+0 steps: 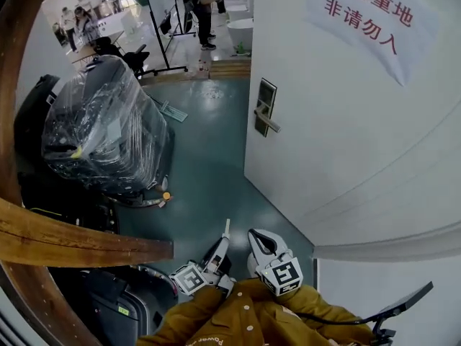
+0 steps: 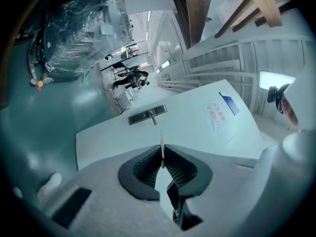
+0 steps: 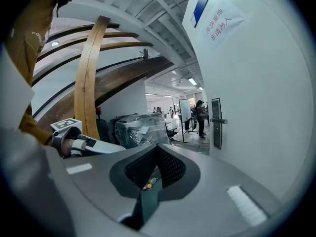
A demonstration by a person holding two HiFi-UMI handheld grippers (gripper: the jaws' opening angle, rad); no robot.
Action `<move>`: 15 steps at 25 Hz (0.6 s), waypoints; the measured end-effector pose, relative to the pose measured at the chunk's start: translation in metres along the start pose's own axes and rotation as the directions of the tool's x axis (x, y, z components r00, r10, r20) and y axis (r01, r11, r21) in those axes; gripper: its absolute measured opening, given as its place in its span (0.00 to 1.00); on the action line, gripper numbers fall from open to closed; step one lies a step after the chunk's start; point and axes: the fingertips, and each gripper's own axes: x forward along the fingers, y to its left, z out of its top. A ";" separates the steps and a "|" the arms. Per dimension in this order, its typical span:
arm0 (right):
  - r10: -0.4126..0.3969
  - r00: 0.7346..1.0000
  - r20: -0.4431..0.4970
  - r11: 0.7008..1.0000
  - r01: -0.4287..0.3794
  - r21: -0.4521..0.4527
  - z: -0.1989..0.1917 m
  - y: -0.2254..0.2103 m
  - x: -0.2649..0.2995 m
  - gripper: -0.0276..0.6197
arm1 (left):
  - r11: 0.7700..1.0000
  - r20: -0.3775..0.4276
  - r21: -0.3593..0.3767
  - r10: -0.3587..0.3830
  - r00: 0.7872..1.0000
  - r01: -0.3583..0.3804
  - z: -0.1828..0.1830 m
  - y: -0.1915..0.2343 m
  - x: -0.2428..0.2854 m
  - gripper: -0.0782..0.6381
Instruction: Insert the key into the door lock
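The white door (image 1: pixel 338 143) fills the right of the head view, with its dark lock plate and lever handle (image 1: pixel 265 112) some way ahead of both grippers. My left gripper (image 1: pixel 222 244) is shut on a thin metal key (image 1: pixel 227 228) that sticks out forward. In the left gripper view the key (image 2: pixel 161 151) stands edge-on between the pads, aimed toward the lock plate (image 2: pixel 147 115). My right gripper (image 1: pixel 258 236) rides beside it, nearer the door. In the right gripper view its jaws (image 3: pixel 157 148) meet at the tip with nothing in them, and the lock plate (image 3: pixel 216 122) is ahead on the right.
A machine wrapped in clear plastic (image 1: pixel 108 128) stands on the teal floor (image 1: pixel 205 171) to the left. Curved wooden beams (image 1: pixel 72 244) cross the near left. A paper sign with red print (image 1: pixel 367 9) hangs on the door. People stand far back (image 1: pixel 202 6).
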 end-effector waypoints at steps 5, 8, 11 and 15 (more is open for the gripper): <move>0.013 1.000 0.012 1.000 -0.013 -0.006 0.025 -0.080 0.045 0.05 | 0.990 -0.003 0.128 -0.055 0.998 0.055 0.035 -0.018 0.105 0.15; 0.005 1.000 0.027 1.000 -0.005 -0.006 0.044 -0.125 0.069 0.05 | 0.976 -0.021 0.210 -0.054 0.998 0.057 0.049 -0.025 0.163 0.15; 0.004 1.000 0.013 1.000 -0.004 0.001 0.049 -0.153 0.079 0.05 | 0.958 -0.053 0.286 -0.012 0.999 0.026 0.051 -0.027 0.205 0.15; 0.008 1.000 -0.004 1.000 -0.008 -0.001 0.047 -0.158 0.093 0.05 | 0.938 -0.094 0.346 0.064 0.994 -0.028 0.056 -0.009 0.229 0.15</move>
